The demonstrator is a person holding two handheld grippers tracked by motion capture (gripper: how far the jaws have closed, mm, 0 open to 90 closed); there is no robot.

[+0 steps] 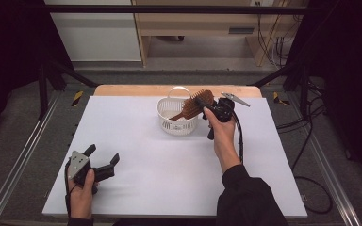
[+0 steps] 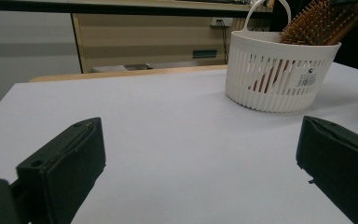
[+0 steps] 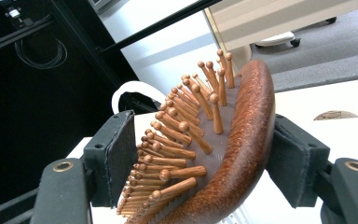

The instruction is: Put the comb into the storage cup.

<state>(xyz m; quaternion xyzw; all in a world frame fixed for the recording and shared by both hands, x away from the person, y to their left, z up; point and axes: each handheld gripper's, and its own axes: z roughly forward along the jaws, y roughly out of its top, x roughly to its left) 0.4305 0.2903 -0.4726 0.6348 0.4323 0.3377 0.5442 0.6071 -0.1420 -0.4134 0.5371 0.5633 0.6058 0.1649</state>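
White table (image 1: pixel 141 141) wide open beside basket (image 1: pixel 176 123).

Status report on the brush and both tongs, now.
Left tongs open, idle on the table. Right tongs around the brush head, one pad off the bristles. Handle down in the basket. Nothing in the way.

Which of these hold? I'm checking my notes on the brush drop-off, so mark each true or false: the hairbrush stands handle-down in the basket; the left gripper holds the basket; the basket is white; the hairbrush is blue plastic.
1. The hairbrush stands handle-down in the basket: true.
2. The left gripper holds the basket: false; it rests apart on the table, jaws open and empty.
3. The basket is white: true.
4. The hairbrush is blue plastic: false; it is brown wood with wooden pins.
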